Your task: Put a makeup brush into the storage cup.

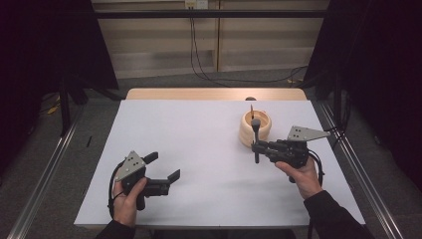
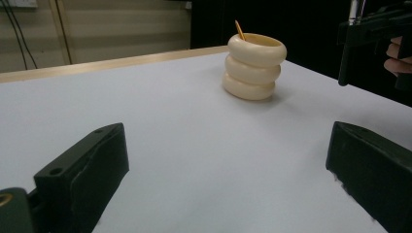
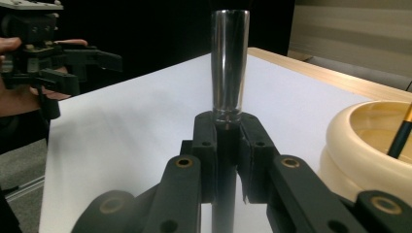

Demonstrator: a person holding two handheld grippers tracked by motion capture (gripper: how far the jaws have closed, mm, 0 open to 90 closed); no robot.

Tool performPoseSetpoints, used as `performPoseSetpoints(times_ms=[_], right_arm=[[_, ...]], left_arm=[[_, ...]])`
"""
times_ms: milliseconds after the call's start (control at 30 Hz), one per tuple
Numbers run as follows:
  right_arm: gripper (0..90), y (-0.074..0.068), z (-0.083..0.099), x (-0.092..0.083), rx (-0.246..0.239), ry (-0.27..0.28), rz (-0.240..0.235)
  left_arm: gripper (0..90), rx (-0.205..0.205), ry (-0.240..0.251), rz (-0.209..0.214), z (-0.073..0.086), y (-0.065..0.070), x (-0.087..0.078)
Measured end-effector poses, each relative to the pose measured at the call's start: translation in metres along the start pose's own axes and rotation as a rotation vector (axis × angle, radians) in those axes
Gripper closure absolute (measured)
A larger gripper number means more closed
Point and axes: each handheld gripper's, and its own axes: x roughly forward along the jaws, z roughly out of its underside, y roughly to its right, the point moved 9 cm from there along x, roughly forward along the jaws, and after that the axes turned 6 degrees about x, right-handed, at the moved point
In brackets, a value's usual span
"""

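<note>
Right gripper view: right hand-held gripper [image 3: 228, 145] clamps upright brush handle [image 3: 230, 68], beside holder [image 3: 374, 141].

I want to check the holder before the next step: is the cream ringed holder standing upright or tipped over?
Upright. The cream ringed holder stands on its base on the white table, opening upward, with a thin stick leaning inside.

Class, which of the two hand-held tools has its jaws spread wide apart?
The left tool: open and empty. The right tool is shut on a brush.

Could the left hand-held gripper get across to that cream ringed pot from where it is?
Probably yes: the left hand-held gripper is open, and bare white table lies between it and the cream pot.
</note>
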Motion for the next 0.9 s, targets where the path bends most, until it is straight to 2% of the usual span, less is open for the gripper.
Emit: performPoseSetpoints(times_ms=[167,433,467,600,900], right_arm=[[79.4,0.006,-0.003,0.001,-0.002,0.002,0.012],[79.4,0.017,-0.013,0.005,-0.006,0.024,0.039],[79.4,0.019,-0.014,0.006,-0.005,0.024,0.047],[79.4,0.024,-0.017,0.008,0.003,0.031,0.052],[79.4,0.039,-0.028,0.007,0.016,0.047,0.086]], left_arm=[[1.4,0.012,-0.022,-0.016,0.010,-0.002,-0.007],[1.3,0.011,0.007,-0.053,0.013,-0.009,-0.015],[1.3,0.006,0.020,-0.049,0.012,-0.009,-0.016],[1.3,-0.020,0.029,-0.083,0.013,-0.017,-0.019],[1.2,-0.022,0.030,-0.073,0.014,-0.016,-0.019]])
